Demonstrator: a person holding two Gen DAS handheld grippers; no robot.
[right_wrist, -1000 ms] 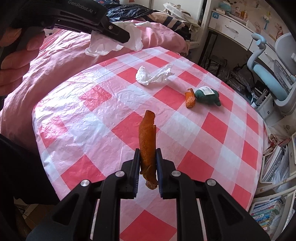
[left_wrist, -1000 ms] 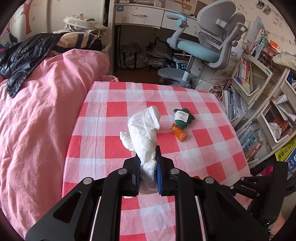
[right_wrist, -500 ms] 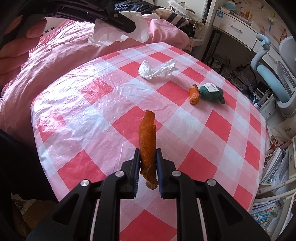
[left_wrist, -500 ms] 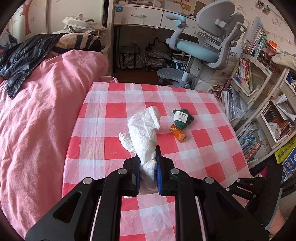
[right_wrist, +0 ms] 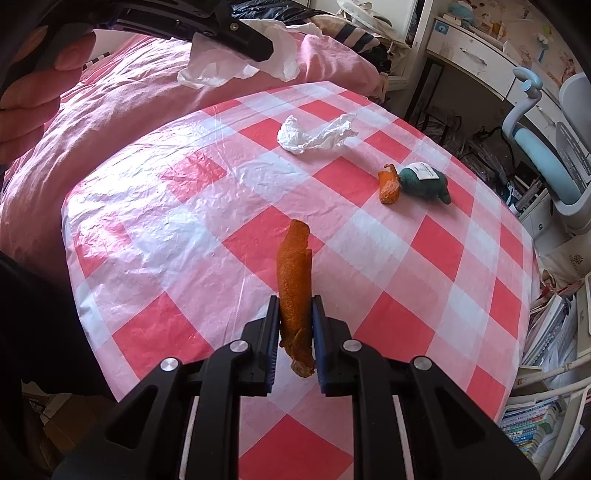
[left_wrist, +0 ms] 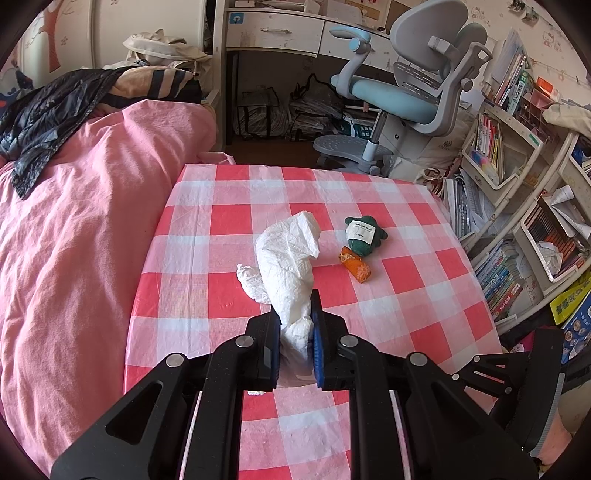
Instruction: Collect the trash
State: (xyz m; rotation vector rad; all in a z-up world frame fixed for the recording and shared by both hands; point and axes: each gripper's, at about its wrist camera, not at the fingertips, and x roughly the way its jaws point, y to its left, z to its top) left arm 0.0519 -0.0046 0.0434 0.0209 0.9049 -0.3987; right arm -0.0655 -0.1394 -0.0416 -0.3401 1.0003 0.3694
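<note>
Left gripper (left_wrist: 294, 321) pinches a crumpled white tissue (left_wrist: 288, 266); jaws pressed on its lower end, the rest stands up and flops forward above the table. From the right wrist view the same tissue (right_wrist: 240, 62) hangs from the left gripper's fingers (right_wrist: 255, 46) up top, over the pink bedding (right_wrist: 122, 107). A hand (right_wrist: 33, 96) grips that tool at the left edge.

Right gripper (right_wrist: 295, 325) pinches a strip of orange peel (right_wrist: 294, 291); jaws closed on its lower half, upper half sticks up past the fingertips, lower tip pokes out below the pads. Held above the table, not touching it.

On the table (right_wrist: 155, 206), red-and-white checked plastic cloth:
- second crumpled tissue (right_wrist: 314, 134) lying flat, far side, well apart from the peel in the gripper. In the left wrist view it shows only partly (left_wrist: 248, 278), behind the held tissue.
- small orange peel piece (right_wrist: 388, 186) (left_wrist: 356, 266), touching or just beside a green stuffed toy (right_wrist: 424, 182) (left_wrist: 364, 236) with a white tag.

Around: bed with pink cover left of the table, dark jacket (left_wrist: 51, 114) on it. Grey-blue desk chair (left_wrist: 417, 92) and white desk (left_wrist: 280, 33) beyond the table. Bookshelves (left_wrist: 517, 206) packed with books on the right.
</note>
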